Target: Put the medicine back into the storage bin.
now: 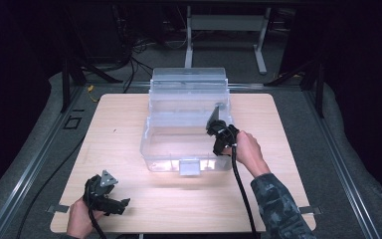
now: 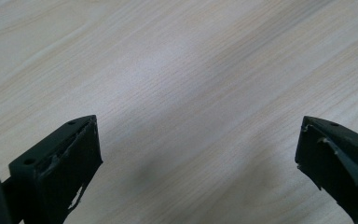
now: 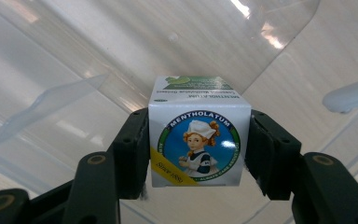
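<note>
Left hand (image 1: pixel 79 219) at table's near left corner, wrapped round left gripper (image 1: pixel 122 205); gripper low over tabletop, jaws pointing right along near edge, spread wide, nothing between them; grey three-cornered plate on top, cable trailing off near edge. Right forearm in patterned sleeve slanting in from near right; right hand (image 1: pixel 248 152) gripping right gripper (image 1: pixel 215 117) over table's middle, tilted forward and down; jaws clamped on both sides of Mentholatum box (image 3: pixel 198 135).

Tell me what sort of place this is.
Probably a lab or recording workspace, not a home: a bare wooden table boxed in by dark curtains, loose cables on the floor behind, and a clear plastic bin set up for practice.
</note>
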Demonstrator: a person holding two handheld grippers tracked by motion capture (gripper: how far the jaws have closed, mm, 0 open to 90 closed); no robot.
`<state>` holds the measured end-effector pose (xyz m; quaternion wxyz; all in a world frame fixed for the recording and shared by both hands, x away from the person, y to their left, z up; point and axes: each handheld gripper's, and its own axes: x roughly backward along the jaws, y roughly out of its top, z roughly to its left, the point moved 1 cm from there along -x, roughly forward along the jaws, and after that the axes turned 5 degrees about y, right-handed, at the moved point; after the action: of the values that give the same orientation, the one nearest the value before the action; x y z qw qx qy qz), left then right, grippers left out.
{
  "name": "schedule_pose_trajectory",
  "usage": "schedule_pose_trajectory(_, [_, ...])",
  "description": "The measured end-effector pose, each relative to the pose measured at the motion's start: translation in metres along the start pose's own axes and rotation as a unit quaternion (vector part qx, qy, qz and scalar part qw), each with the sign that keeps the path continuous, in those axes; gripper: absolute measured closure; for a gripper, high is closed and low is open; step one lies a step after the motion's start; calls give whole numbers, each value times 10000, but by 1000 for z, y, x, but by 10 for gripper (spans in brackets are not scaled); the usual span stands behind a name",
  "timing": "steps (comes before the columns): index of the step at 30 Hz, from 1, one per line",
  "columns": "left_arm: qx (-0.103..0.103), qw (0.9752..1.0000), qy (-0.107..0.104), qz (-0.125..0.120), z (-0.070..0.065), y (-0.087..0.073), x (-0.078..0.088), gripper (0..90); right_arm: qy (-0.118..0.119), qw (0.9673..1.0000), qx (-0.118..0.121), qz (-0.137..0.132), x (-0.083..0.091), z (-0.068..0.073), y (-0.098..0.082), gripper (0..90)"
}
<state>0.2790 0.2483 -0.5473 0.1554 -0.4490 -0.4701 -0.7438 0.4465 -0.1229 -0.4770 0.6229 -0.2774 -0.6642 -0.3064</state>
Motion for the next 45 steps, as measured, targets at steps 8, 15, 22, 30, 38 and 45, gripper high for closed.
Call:
schedule_pose_trajectory(8, [3, 10000, -6, -1, 0, 0, 0, 0, 54, 10000, -30, 32, 0, -1, -1, 450])
schedule_pose_trajectory(15, [31, 10000, 29, -34, 2, 0, 1, 0, 49, 9996, 15, -282, 11, -1, -6, 425])
schedule_pose_trajectory(22, [19, 10000, 0, -36, 1, 0, 0, 0, 168, 9944, -23, -1045, 31, -5, -21, 351])
schedule_pose_trajectory(30, [88, 9999, 1, -112, 3, 1, 2, 0, 687, 9765, 47, -2040, 49, -10, -49, 258])
schedule_pose_trajectory(38, [207, 9996, -60, -200, 6, 2, 6, 0, 882, 9655, 253, -2437, 35, -4, -69, 220])
schedule_pose_trajectory(45, [180, 9993, -134, -283, 9, 12, 8, 0, 993, 9532, 299, -2840, 24, 1, -87, 227])
